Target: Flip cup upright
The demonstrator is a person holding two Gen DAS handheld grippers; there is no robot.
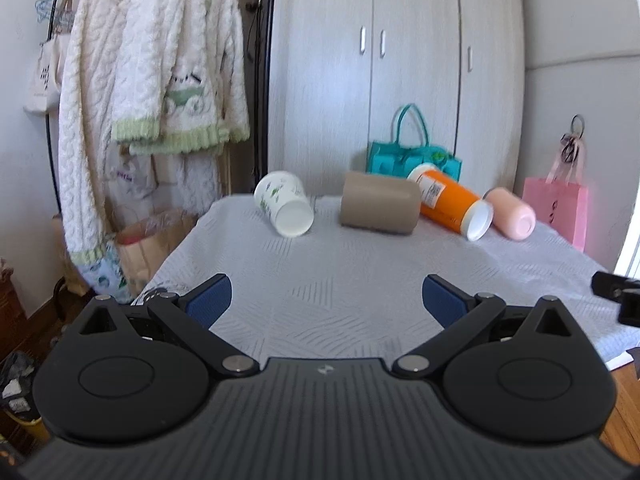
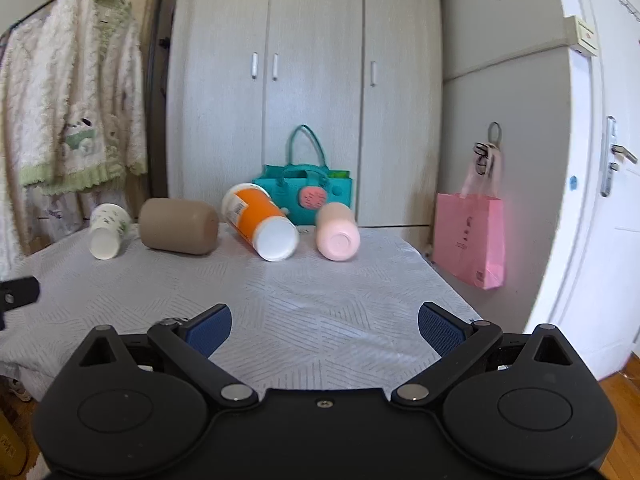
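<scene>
Item, four cups lying on their sides in a row along the far part of the tabletop (image 2: 320,320), listed from the teal bag (image 2: 308,196) standing behind them: the orange cup (image 2: 260,220) and pink cup (image 2: 338,232) are lying just in front of the bag, the taupe cup (image 2: 180,226) left of it, the white printed cup (image 2: 107,230) furthest left. I am holding my left tool (image 1: 326,300) and right tool (image 2: 325,326) spread wide, pinching nothing, both well short of the row. Handling, as I judge it: the white cup looks like light paper, easily crushed or rolled, best taken across the mid-wall; the taupe one looks stiffer. The right view is showing a door at the far right; the left view is showing the white cup's open mouth more plainly.
</scene>
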